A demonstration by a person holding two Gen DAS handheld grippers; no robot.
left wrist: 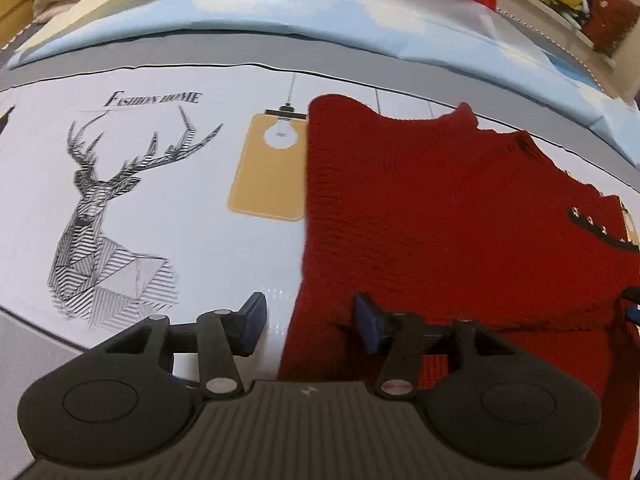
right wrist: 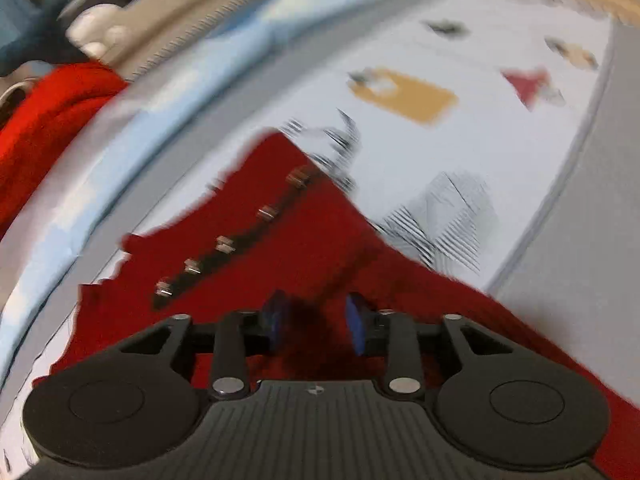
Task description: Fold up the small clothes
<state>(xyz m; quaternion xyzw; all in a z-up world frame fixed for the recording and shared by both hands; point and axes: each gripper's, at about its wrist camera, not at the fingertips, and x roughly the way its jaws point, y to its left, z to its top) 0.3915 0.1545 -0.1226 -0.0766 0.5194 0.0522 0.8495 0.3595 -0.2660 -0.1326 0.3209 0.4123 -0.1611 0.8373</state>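
Sweater edge lies between the spread fingers of left gripper — right gripper also apart, fabric bunched between, grip unclear.

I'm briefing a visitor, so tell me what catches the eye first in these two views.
The red sweater dominates, spread flat on the right of the printed cloth, with a dark studded strip across it. Left of it sits a black line-drawn deer beside a tan lamp print. The left gripper stands open at the sweater's edge; the right gripper is open over it.
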